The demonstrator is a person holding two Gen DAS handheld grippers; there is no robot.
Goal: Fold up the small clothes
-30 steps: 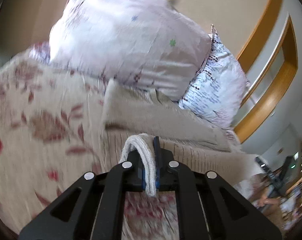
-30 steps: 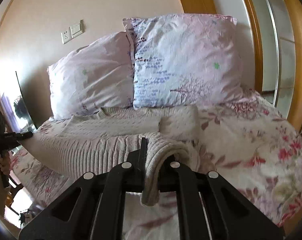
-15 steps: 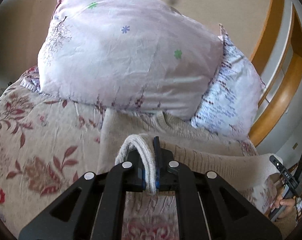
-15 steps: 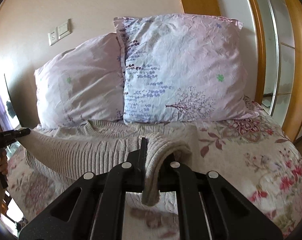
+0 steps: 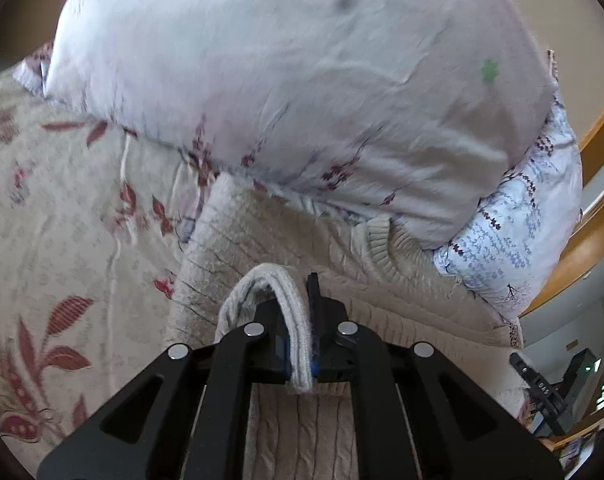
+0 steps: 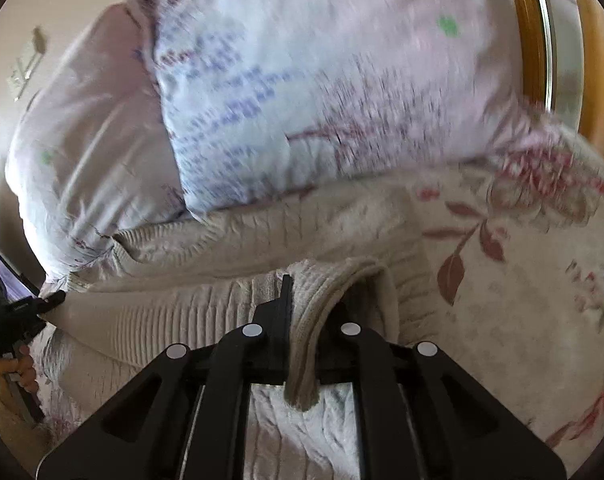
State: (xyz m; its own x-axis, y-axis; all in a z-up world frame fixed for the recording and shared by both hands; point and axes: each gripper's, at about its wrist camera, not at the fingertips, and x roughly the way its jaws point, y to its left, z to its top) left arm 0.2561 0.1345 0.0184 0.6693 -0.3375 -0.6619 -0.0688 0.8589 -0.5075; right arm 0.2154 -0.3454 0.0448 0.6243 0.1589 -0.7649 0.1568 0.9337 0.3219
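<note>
Item: cream knit sweater (image 5: 285, 240), lying across the floral bedspread (image 5: 61, 216), its collar (image 5: 386, 240) against 2 pillows (image 5: 285, 80). Left gripper (image 5: 299, 344) clamped on the ribbed hem; right gripper (image 6: 302, 344) likewise clamped on a hem fold. Step, judged: bottom-to-top fold, hem carried toward the collar. Next move calls for laying both corners level near the shoulders, then releasing.

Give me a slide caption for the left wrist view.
Left gripper clamps a cream sweater's hem near the pillows.
</note>
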